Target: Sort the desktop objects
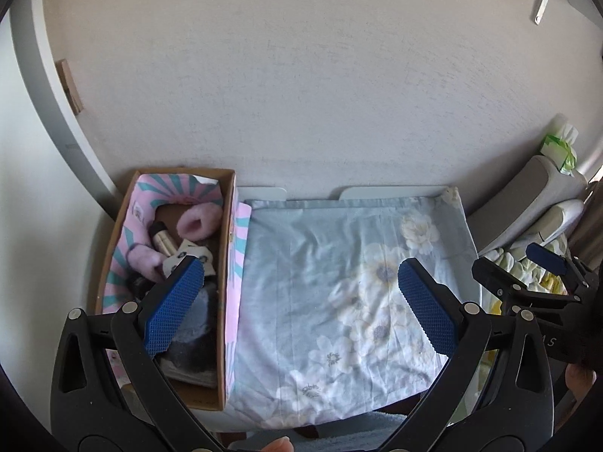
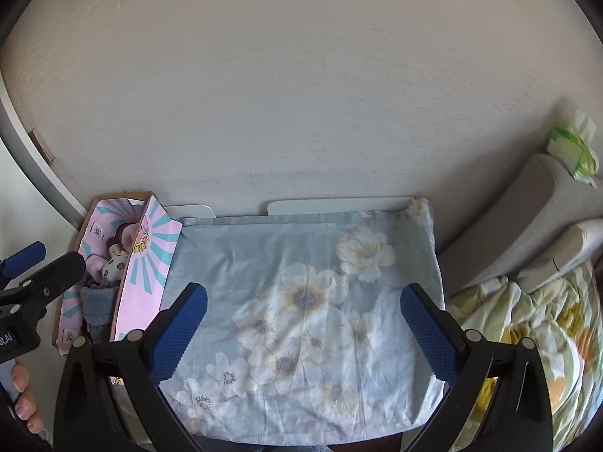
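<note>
Plain off-white wall backs a small table draped with a pale blue floral cloth (image 2: pixel 301 301). Left gripper (image 1: pixel 299 305): jaws spread wide, holding nothing, hovering with one blue pad above the box. Right gripper (image 2: pixel 303 329): jaws likewise wide apart and empty, over the bare cloth. The pads are blue, finely knurled rubber on black rigid arms.

Sorted objects sit in the cardboard box (image 1: pixel 228 263), lined pink and teal, at the table's left edge: a fluffy pink ring (image 1: pixel 198 222), a patterned white sock (image 1: pixel 192 258) and grey folded fabric (image 1: pixel 196 324). No loose item shows on the cloth, so the sort appears complete.

Hazards:
- Lowering either pad could snag the wrinkled, unsecured cloth and drag it.
- The light box could tip if nudged.
</note>
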Motion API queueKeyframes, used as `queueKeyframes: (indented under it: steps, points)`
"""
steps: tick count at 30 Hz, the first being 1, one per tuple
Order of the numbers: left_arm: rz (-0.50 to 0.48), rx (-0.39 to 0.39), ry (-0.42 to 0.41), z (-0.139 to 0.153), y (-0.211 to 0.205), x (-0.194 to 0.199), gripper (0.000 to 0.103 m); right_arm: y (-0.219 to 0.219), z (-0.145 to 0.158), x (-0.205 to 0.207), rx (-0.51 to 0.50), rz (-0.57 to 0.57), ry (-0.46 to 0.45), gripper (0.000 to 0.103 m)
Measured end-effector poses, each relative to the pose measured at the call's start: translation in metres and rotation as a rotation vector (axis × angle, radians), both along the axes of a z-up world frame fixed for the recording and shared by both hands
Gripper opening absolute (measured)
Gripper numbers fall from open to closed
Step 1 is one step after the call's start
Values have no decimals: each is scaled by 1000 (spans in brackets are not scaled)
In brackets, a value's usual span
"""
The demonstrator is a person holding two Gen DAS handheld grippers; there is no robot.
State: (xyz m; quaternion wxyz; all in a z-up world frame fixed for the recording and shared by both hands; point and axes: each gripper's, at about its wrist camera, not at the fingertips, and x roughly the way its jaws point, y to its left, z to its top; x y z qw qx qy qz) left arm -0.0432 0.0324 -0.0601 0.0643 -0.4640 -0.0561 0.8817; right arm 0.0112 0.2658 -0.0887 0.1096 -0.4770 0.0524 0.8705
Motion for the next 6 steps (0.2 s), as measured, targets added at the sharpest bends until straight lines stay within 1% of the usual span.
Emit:
queueKeyframes:
  steps: [6]
  points:
    - [11, -20, 29, 2, 2, 4, 103, -1, -3, 8, -7, -12, 3, 102]
